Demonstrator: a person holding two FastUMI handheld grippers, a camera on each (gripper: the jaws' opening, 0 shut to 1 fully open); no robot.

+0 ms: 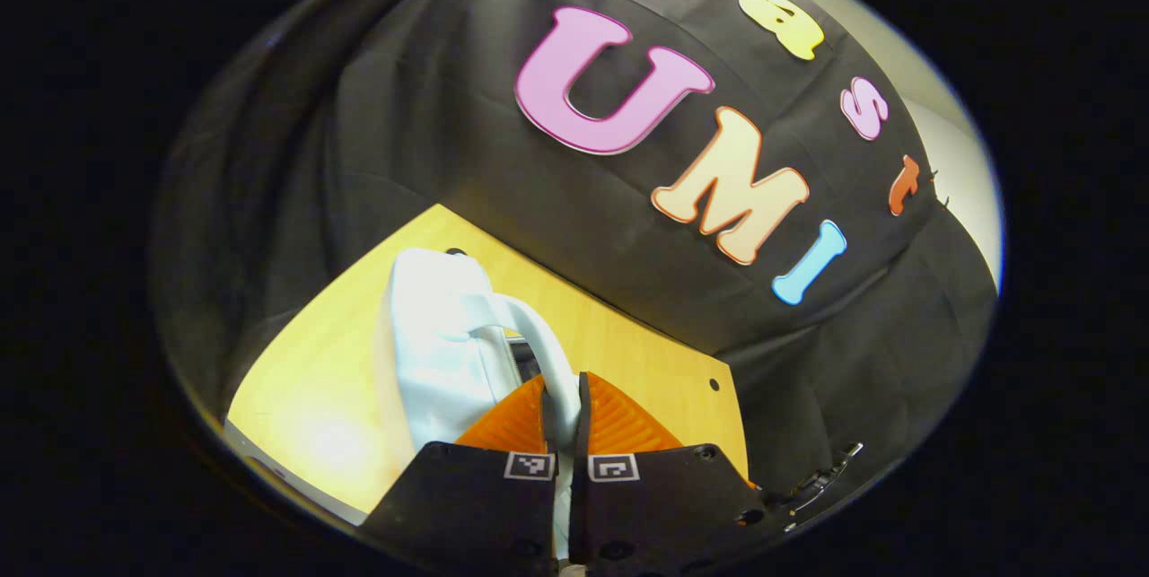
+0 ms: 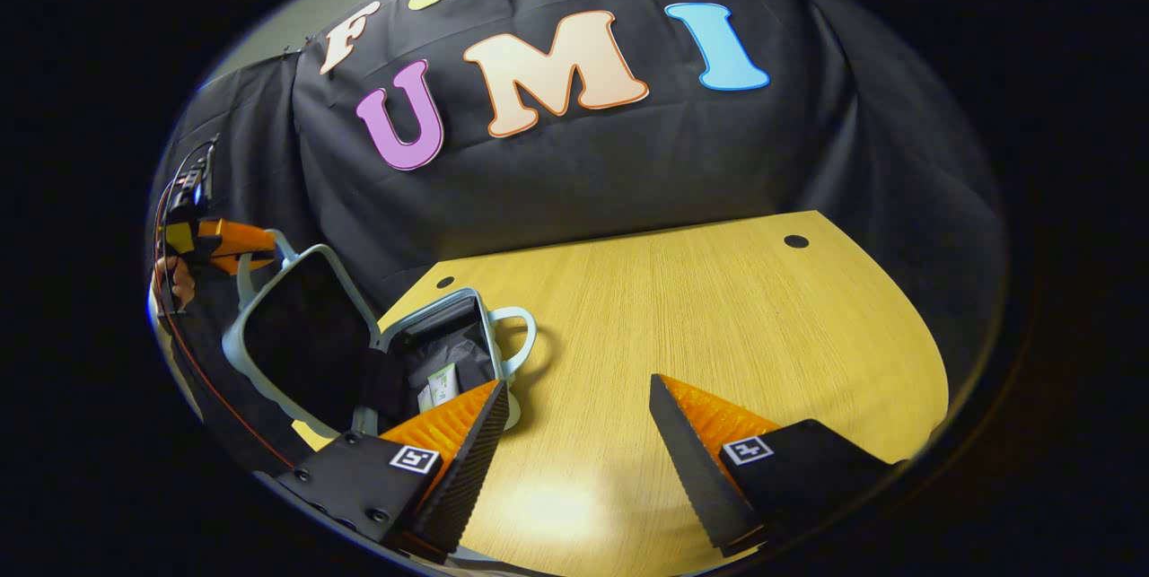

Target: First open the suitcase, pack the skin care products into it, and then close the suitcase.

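Black cloth backs a wooden table [image 2: 718, 317] in both views. On the table's left, in the right gripper view, the suitcase [image 2: 449, 353] lies open, its lid [image 2: 305, 335] raised; a small pale product [image 2: 442, 382] sits inside, partly hidden by the right gripper [image 2: 574, 411], whose fingers are spread wide over bare wood. In the left gripper view, the left gripper [image 1: 564, 411] pinches the case's pale handle [image 1: 548, 353]; the case's near end is cut off behind its fingers.

I see a pale blue suitcase [image 2: 363, 326] with a dark black inside. My table [image 2: 718, 317] is yellow wood with thin lines. A small white and green box [image 2: 442, 382] lies inside.
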